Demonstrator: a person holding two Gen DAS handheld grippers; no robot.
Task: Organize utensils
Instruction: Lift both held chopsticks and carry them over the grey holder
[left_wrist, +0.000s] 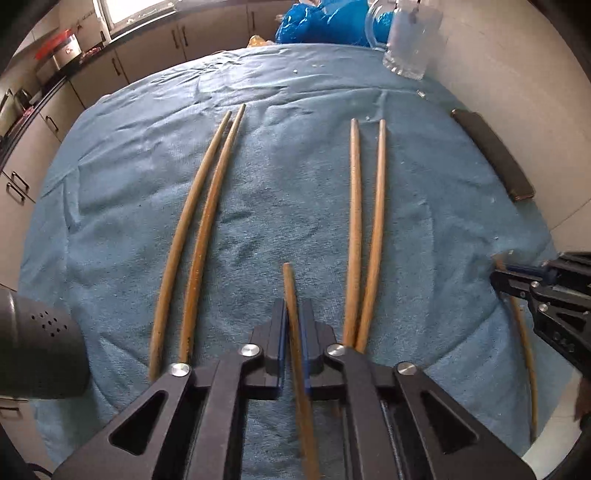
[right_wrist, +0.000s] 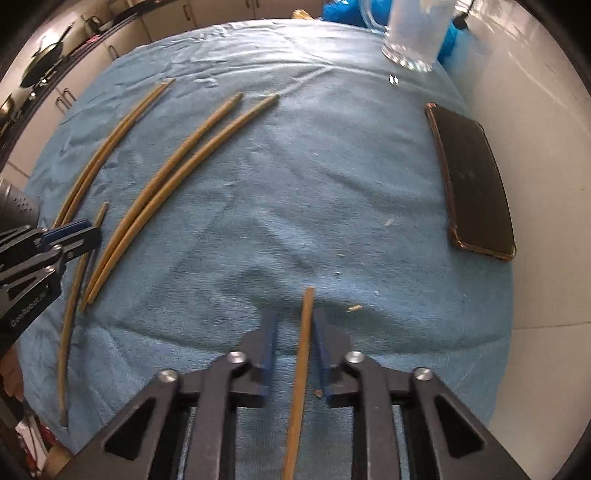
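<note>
So on the blue towel (left_wrist: 258, 92) there are two neat chopstick pairs, far-left pair (left_wrist: 195, 236) and middle pair (left_wrist: 364, 229), all lying lengthwise, pointing away. Left gripper (left_wrist: 294, 341) is clenched on a single chopstick (left_wrist: 291, 295), right gripper (right_wrist: 295, 345) on another chopstick (right_wrist: 303, 332), both parallel to the pairs. The two sticks sit well apart; they probably need bringing together sideways as pair three.

Left claw (left_wrist: 294, 325) and right claw (right_wrist: 295, 332) both point steeply down, clamped.
</note>
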